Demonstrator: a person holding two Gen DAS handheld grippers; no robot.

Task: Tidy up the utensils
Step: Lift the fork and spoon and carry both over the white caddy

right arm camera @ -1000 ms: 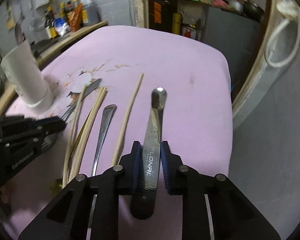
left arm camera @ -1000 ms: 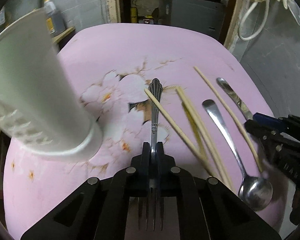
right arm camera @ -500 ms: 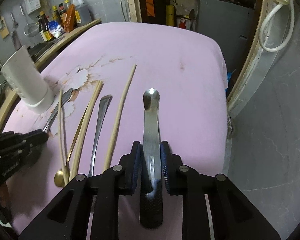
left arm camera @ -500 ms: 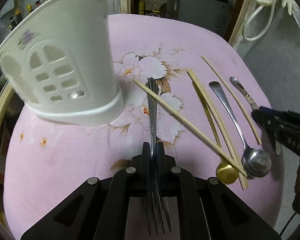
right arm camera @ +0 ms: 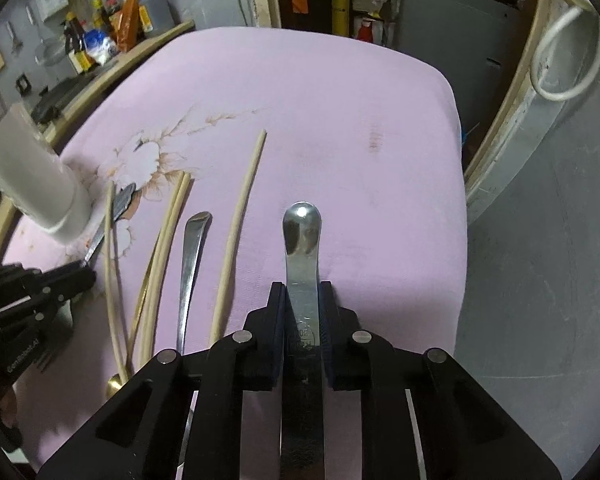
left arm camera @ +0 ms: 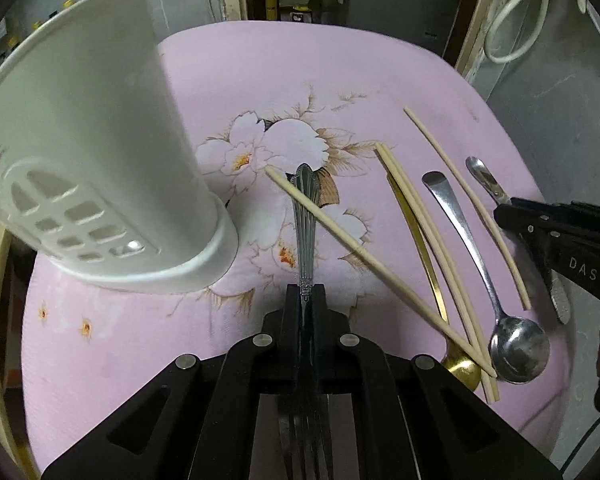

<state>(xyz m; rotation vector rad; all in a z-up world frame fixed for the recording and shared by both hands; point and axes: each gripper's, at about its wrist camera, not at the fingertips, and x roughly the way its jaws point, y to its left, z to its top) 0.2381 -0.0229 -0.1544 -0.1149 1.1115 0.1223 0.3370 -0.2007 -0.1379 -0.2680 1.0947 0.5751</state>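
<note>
My left gripper (left arm camera: 305, 294) is shut on a steel fork (left arm camera: 305, 220), handle pointing forward, tines back under the gripper. A chopstick (left arm camera: 364, 256) lies across the fork's handle. The white utensil holder (left arm camera: 96, 144) stands just left of it and also shows in the right wrist view (right arm camera: 32, 176). My right gripper (right arm camera: 302, 292) is shut on a steel knife (right arm camera: 302, 248), handle forward, above the pink cloth. Several chopsticks (left arm camera: 428, 232), a steel spoon (left arm camera: 516, 344) and a gold spoon (left arm camera: 460, 364) lie between the grippers.
The pink flowered tablecloth (left arm camera: 300, 80) covers a small round table. Its right edge drops off next to a grey wall (right arm camera: 540, 240). Bottles (right arm camera: 108, 20) stand on a shelf at the far left. A white hose (left arm camera: 516, 20) hangs on the wall.
The left gripper with the fork has moved back and up from the holder, then swung a little; the holder looks tilted in view. The right gripper holds the knife a little higher.
</note>
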